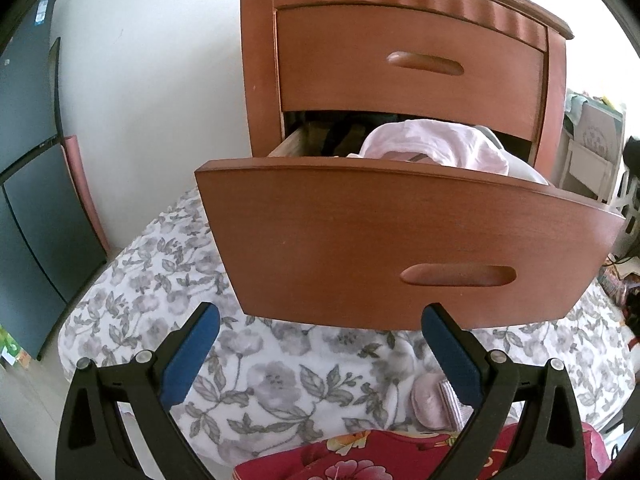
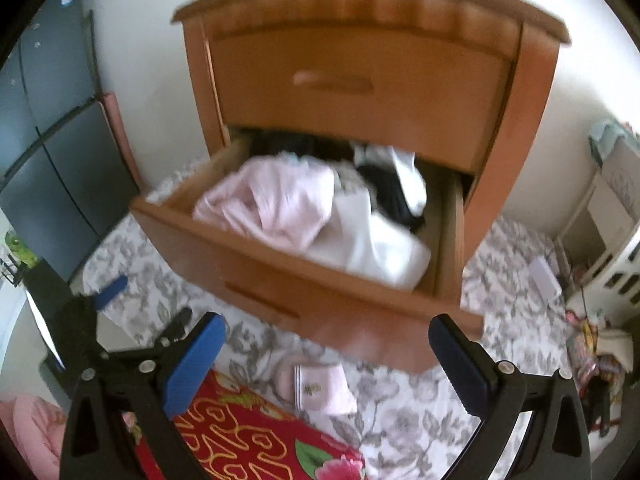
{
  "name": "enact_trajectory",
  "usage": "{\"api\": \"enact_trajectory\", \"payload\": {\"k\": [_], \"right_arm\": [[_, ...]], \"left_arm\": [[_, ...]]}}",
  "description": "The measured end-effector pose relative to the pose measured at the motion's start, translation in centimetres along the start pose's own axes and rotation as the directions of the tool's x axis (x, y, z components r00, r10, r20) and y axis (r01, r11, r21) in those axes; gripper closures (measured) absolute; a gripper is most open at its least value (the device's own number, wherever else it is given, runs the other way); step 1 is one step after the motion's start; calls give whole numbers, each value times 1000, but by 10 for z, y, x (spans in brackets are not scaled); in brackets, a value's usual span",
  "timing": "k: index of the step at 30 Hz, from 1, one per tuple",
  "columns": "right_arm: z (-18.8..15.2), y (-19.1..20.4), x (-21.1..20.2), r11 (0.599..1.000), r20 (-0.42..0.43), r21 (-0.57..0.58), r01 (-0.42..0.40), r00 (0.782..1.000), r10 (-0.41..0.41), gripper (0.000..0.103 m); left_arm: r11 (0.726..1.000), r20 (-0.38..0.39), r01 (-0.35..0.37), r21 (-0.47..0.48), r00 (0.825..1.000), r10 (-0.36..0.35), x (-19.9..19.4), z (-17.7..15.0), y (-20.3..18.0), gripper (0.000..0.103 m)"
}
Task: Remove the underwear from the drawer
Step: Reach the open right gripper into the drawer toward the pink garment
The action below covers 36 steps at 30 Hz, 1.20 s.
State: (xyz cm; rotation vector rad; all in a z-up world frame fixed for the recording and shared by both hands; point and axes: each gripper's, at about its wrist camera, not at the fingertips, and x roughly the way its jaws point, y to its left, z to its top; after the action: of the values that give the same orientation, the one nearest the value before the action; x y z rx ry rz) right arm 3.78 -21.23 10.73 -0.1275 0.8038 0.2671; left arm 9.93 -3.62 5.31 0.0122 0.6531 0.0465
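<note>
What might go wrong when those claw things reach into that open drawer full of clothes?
The pink garment lies tangled with a white one and a black one, so the right gripper may drag out several at once. The left gripper sits below the drawer front and could bump it when rising.

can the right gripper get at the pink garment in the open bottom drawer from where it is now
Probably yes. The right gripper is open and empty, raised in front of the pulled-out bottom drawer. The pink garment lies on top of the pile, uncovered, with nothing between it and the gripper. The view is blurred, so depth is uncertain.
</note>
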Motion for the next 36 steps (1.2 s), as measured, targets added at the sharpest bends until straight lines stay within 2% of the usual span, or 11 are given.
{"api": "enact_trajectory", "payload": {"k": [7,23,36], "right_arm": [[23,6,-3,1000,57,10,-29,998,28,0],[62,31,70,998,-65,-24,64,996,-65,0],[79,46,123,995,-148,-56,82,985,-90,1]], "left_arm": [[1000,-3,1,-1,1000,-1,1,0,0,2],[999,-46,19,-43,999,-21,11,-3,9,2],[995,-88,41,-86,995,-48,21,-5,16,2]]}}
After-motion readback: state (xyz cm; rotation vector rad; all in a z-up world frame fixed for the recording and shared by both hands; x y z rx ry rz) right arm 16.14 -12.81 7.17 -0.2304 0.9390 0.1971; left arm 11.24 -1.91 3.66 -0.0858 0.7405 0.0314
